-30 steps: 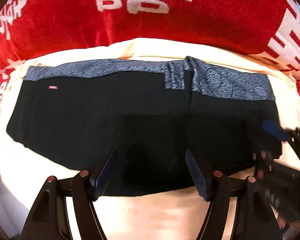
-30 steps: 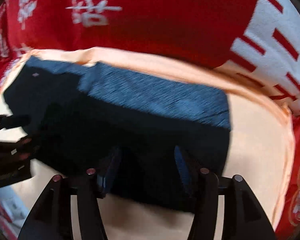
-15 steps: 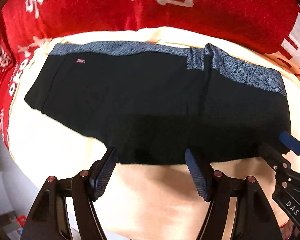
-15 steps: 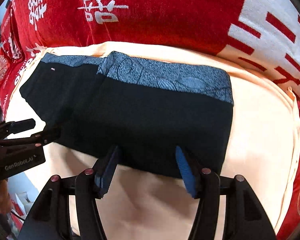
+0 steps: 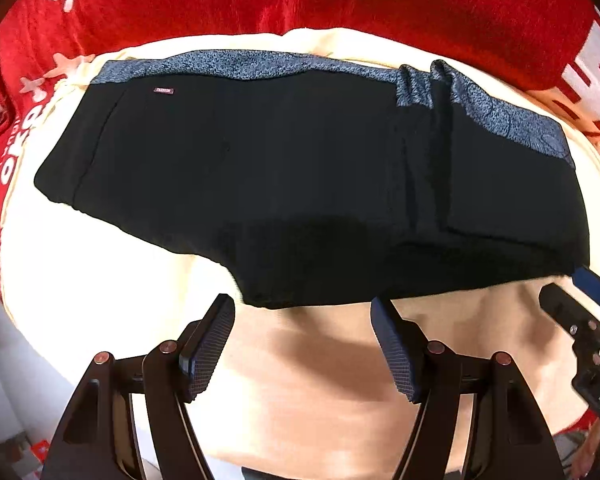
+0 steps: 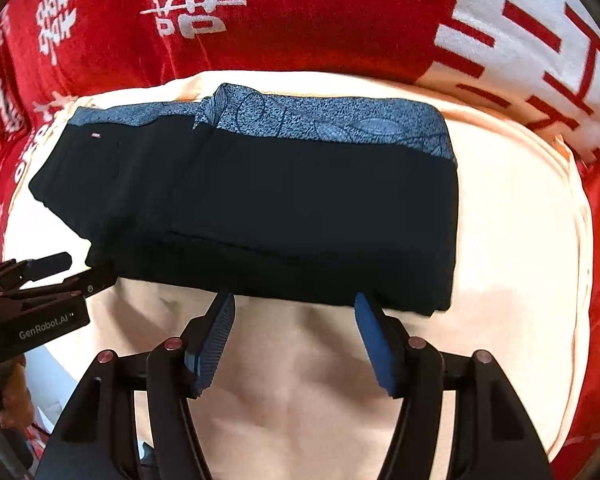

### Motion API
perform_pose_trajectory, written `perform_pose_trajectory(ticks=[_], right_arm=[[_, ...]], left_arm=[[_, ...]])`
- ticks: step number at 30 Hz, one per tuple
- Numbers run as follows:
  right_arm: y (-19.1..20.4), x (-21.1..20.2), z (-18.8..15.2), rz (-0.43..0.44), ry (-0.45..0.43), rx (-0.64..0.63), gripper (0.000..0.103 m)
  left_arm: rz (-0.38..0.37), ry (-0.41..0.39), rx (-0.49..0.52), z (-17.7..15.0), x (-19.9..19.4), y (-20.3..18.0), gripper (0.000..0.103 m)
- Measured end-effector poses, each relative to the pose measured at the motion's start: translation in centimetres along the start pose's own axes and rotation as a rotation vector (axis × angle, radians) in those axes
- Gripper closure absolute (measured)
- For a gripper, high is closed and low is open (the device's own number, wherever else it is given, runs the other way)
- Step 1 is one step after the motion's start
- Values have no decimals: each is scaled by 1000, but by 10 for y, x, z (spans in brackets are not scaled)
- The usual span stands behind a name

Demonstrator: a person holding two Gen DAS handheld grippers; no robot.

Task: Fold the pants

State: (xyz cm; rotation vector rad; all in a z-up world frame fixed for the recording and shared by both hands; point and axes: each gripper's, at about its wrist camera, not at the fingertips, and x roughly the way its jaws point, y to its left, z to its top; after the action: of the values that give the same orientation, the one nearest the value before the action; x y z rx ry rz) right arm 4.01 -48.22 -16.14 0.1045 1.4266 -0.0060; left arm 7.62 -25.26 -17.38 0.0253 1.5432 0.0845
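Note:
Black pants [image 5: 300, 176] with a blue-grey patterned waistband [image 5: 260, 65] lie folded flat on a cream cloth [image 5: 300, 380]; they also show in the right wrist view [image 6: 284, 208]. A fold ridge runs down the right part [image 5: 432, 152]. My left gripper [image 5: 302, 312] is open and empty, just short of the pants' near edge. My right gripper [image 6: 294, 310] is open and empty, its fingertips at the near edge of the pants. The right gripper shows at the right of the left wrist view [image 5: 580, 304], the left gripper at the left of the right wrist view [image 6: 48, 276].
A red blanket with white characters [image 5: 340, 4] surrounds the cream cloth at the back and sides [image 6: 320, 20]. The cloth's near edge drops off at lower left [image 5: 28, 340].
Both grippers have pulled back toward me, off the pants, and stayed open. The pants lie still.

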Motion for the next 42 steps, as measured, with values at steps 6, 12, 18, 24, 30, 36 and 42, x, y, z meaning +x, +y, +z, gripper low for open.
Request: perform_pose_trajectory(ticks=[6, 12, 18, 24, 30, 36, 42], right_arm=[[32, 1, 41, 19, -94, 90, 37], [72, 36, 102, -43, -102, 66, 39], [79, 68, 112, -63, -10, 85, 90], [106, 73, 97, -140, 7, -67, 86], [127, 58, 80, -49, 40, -108, 84], [123, 23, 66, -48, -3, -96, 49], [114, 24, 71, -89, 12, -69, 48]], left_arm=[[-52, 22, 68, -4, 2, 36, 31], [-46, 0, 96, -1, 3, 71, 31], [-81, -10, 2, 12, 10, 107, 31], [-108, -4, -72, 26, 21, 121, 31], [-113, -7, -66, 34, 17, 108, 31], [-137, -34, -80, 41, 9, 105, 12], [-140, -25, -93, 43, 11, 100, 12]])
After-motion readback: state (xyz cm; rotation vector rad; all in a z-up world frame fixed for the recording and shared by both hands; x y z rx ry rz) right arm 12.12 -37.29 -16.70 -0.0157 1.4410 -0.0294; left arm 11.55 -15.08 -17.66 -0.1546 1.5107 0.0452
